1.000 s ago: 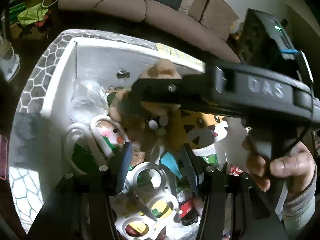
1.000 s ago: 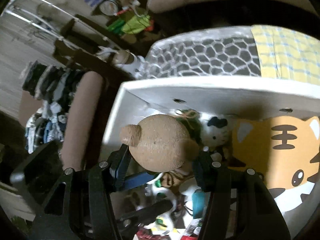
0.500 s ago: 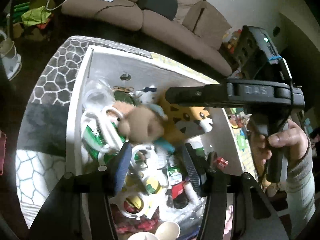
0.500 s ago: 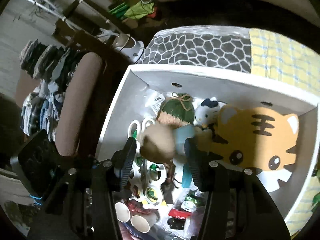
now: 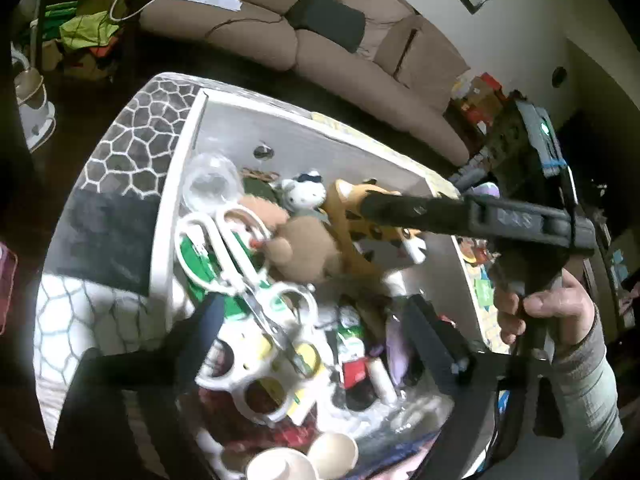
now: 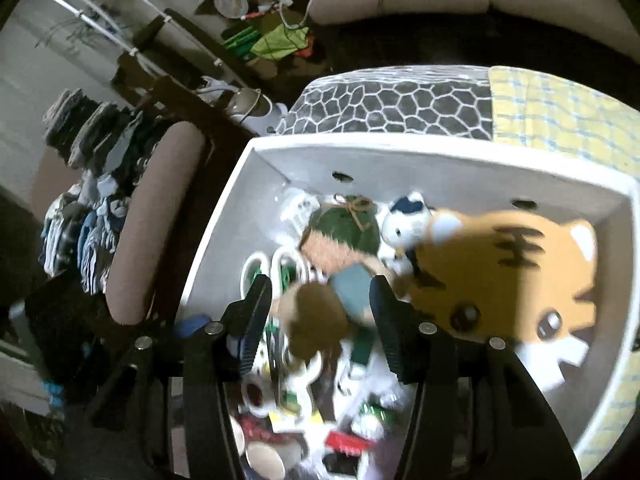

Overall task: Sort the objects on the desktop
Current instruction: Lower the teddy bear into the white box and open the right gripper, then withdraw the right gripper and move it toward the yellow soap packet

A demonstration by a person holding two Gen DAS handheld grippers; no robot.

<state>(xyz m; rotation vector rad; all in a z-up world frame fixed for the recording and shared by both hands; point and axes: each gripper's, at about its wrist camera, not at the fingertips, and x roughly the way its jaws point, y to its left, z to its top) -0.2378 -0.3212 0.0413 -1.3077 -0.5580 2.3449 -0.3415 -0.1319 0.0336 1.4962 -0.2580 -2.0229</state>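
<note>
A white box [image 5: 192, 128] [image 6: 224, 216] holds mixed items. A brown plush bear [image 5: 308, 248] [image 6: 316, 316] lies loose in it beside an orange tiger plush [image 5: 360, 216] [image 6: 504, 276], a small white cat plush [image 5: 304, 196] [image 6: 408, 220] and white-handled scissors [image 5: 236, 256]. My left gripper [image 5: 312, 328] hangs open above the box's near half, empty. My right gripper [image 6: 320, 312] is open and empty above the bear; its body [image 5: 460, 216] crosses the left wrist view.
White plastic ring holders [image 5: 260, 376], paper cups [image 5: 304, 460], a clear dome lid [image 5: 208, 180] and small packets fill the box's near end. The box rests on a hexagon-patterned cloth [image 5: 132, 136] beside a yellow checked cloth [image 6: 560, 116]. A sofa [image 5: 320, 48] stands behind.
The right gripper let go of the brown bear, which dropped into the box, and opened. Both grippers have risen away from the box.
</note>
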